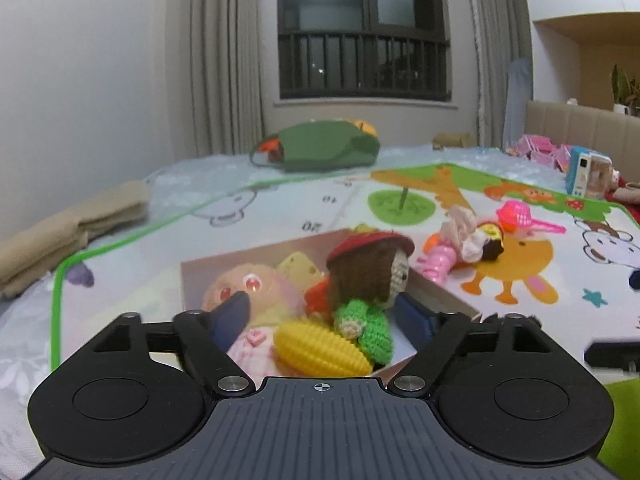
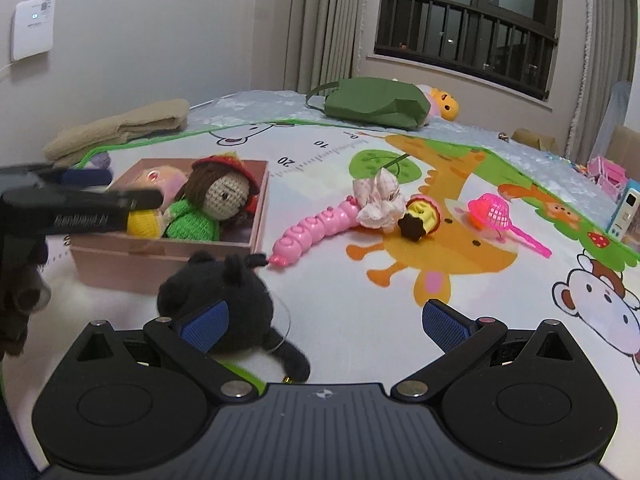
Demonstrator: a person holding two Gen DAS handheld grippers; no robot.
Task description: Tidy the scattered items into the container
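Observation:
A pink box on the play mat holds a crochet doll with a red hat and green dress, a yellow corn, a pink-eyed plush and a cheese wedge. My left gripper hangs open over the box, with the doll between its fingers and clear of the left pad. In the right wrist view the left gripper reaches over the box and doll. My right gripper is open; a black plush toy lies on the mat by its left finger.
On the mat right of the box lie a pink caterpillar toy, a frilly cloth piece, a toy cupcake and a pink net scoop. Farther back are a green bag, a folded beige towel and pink toy furniture.

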